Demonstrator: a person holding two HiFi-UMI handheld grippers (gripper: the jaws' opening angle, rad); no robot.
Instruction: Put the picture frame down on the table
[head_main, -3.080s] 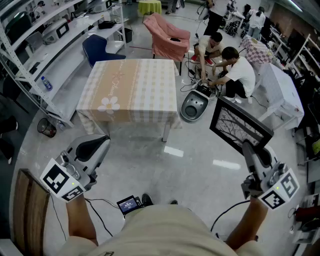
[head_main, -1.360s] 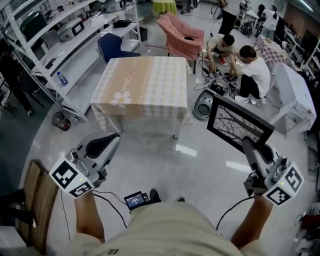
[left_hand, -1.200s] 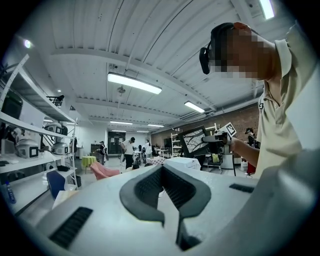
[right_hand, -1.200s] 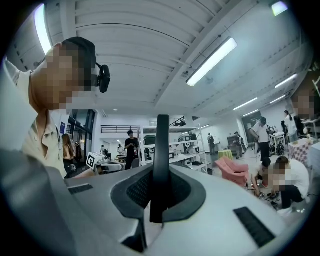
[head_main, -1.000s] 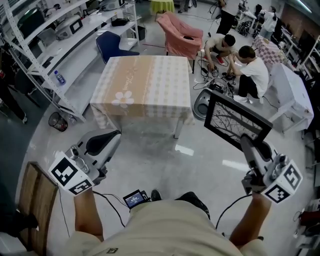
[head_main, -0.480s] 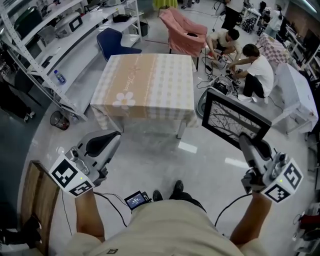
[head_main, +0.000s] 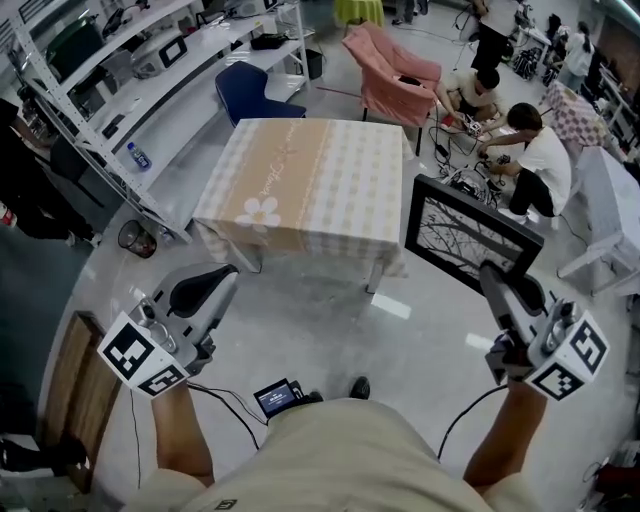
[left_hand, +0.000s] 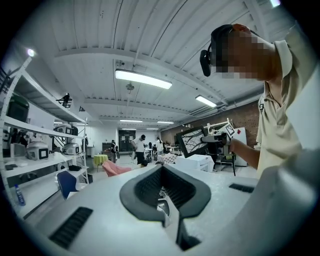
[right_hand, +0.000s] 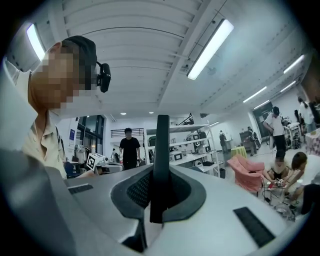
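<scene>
In the head view the black picture frame (head_main: 468, 234), showing bare branches, stands upright above the floor just right of the table. My right gripper (head_main: 503, 288) is shut on its lower edge. The right gripper view shows that edge as a dark bar (right_hand: 160, 150) clamped in my right gripper (right_hand: 159, 192). The table (head_main: 310, 185), under a beige checked cloth with a daisy print, stands ahead with a bare top. My left gripper (head_main: 203, 288) hangs at the lower left, shut on nothing. The left gripper view shows my left gripper (left_hand: 164, 186) closed and the frame (left_hand: 192, 141) far off.
Two people (head_main: 525, 140) crouch on the floor behind the frame among cables. A pink-draped chair (head_main: 395, 72) and a blue chair (head_main: 252, 95) stand behind the table. White shelving (head_main: 110, 95) runs along the left, with a bin (head_main: 137, 238) below. A wooden board (head_main: 65, 400) lies lower left.
I have walked closer to the table, which now sits nearer and more to the right in view. The frame stays clamped in my right gripper; the left gripper keeps its pose.
</scene>
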